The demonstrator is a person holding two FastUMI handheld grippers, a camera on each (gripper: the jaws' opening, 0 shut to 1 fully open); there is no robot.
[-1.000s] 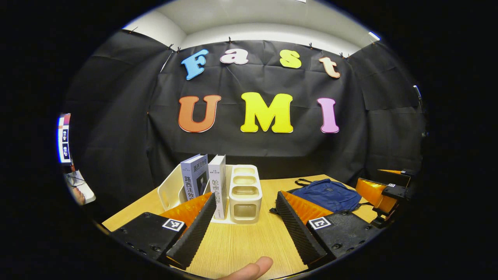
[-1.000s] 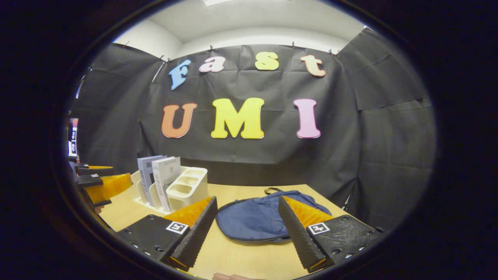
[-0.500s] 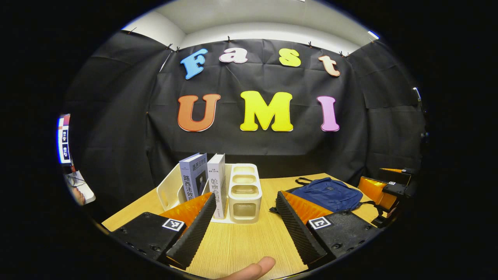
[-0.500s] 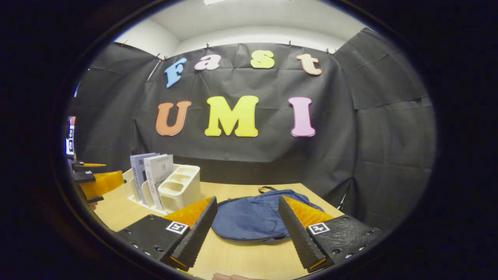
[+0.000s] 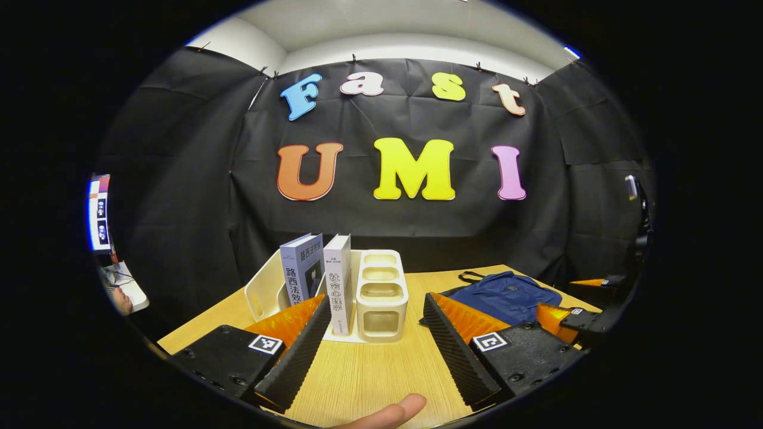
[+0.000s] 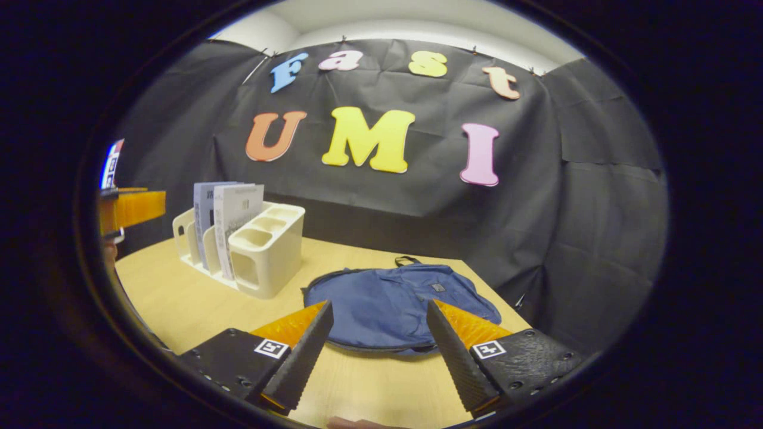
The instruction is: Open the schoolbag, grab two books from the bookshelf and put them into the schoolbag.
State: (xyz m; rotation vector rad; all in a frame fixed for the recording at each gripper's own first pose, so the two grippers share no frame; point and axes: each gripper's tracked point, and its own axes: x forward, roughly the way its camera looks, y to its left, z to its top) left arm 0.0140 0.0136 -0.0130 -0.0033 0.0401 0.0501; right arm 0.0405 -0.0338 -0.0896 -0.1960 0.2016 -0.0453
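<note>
Over the schoolbag (image 6: 400,307), the right claw (image 6: 377,345) has dipped closer, wide open and empty, ready for opening; the left claw (image 5: 375,342) waits, open and empty, before the books (image 5: 322,280).

Right claw (image 6: 375,351) spread wide over flat blue schoolbag (image 6: 399,304), books (image 6: 229,220) upright in bookshelf (image 6: 262,262)

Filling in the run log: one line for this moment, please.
stage: approach | left gripper: open, facing books | right gripper: open, over schoolbag | schoolbag: closed, flat on table

Bright overhead light, fisheye-warped edges
</note>
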